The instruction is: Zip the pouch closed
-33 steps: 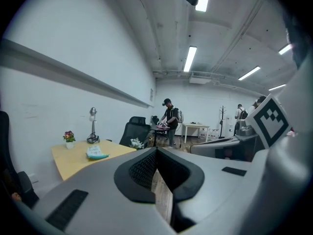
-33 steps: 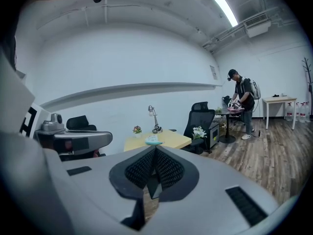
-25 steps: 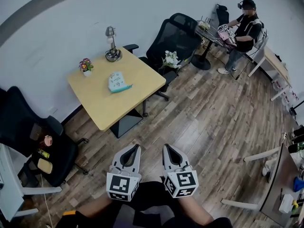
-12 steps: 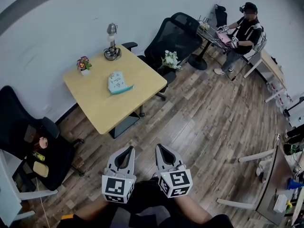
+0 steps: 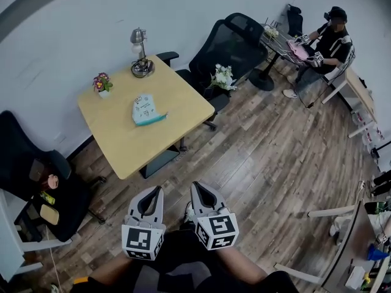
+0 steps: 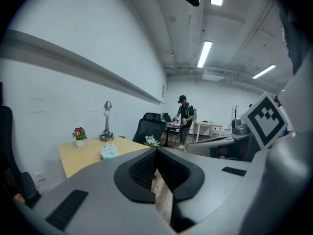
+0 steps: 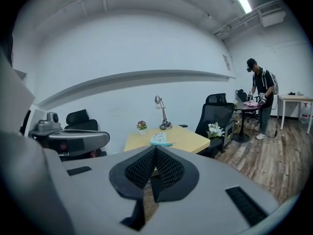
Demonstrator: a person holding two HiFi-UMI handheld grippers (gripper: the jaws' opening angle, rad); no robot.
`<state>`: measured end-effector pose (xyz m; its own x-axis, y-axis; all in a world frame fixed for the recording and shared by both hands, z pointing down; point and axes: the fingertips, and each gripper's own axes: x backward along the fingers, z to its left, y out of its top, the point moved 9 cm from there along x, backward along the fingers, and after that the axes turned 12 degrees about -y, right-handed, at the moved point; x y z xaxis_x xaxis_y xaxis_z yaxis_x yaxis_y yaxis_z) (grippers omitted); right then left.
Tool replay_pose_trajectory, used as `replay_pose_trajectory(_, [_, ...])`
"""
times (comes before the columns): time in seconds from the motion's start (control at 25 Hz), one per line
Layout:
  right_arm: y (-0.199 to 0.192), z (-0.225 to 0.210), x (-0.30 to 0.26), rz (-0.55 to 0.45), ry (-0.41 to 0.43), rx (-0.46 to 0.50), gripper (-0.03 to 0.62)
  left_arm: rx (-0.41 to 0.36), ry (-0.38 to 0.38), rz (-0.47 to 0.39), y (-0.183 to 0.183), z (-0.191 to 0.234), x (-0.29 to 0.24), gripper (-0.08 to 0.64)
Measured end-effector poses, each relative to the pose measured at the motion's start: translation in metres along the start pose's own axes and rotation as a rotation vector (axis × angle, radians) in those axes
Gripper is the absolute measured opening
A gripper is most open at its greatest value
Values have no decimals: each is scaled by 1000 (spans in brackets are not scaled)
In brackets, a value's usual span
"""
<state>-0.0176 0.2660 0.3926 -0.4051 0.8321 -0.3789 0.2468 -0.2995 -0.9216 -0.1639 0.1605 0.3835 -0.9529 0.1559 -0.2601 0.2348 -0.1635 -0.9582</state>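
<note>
In the last second my view swings a little. The wooden table (image 5: 122,145) slides toward the left of the head view, and the person working at the far desk (image 5: 330,38) drifts toward the right edge. Both grippers come with me and sit a bit lower and more to the left in the picture. I read this as myself turning and stepping toward the table, not as any work on the task. The pouch (image 5: 146,110), white and teal, has not moved on the tabletop. It lies flat near the middle, a little toward the far edge where the desk lamp (image 5: 141,57) stands, and the small flower pot (image 5: 101,84) is near the far left corner. The left gripper (image 5: 157,190) is held low in front of my body with its jaws pressed together at the tips and nothing between them; through the small gap behind the tips I see only floor. The right gripper (image 5: 195,185) is the same, with the tips closed on each other and empty. Both are well apart from the pouch, with open floor between. The pouch is too small here to tell how far the zipper stands open or where the slider is. So I judge the zipping has not begun, and I must first come closer and spread the jaws.
</note>
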Motion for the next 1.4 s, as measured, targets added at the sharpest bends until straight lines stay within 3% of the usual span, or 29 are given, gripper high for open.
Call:
replay_pose_trajectory(0.48, [39,-81,-77,-22,125,18,15,2,127,7,30,-1,-96,9])
replay_pose_trajectory(0.96, [47,-95,-108,-30,245,55,15,-16,214,40,39,0,-122,9])
replay_pose_trajectory(1.16, [47,-83,-129,1,263,75,15,6,215,56,36,21,-130,9])
replay_pose_trajectory(1.4, [57,-71,-156,36,234,133,15,-1,148,46,46,58,-152,9])
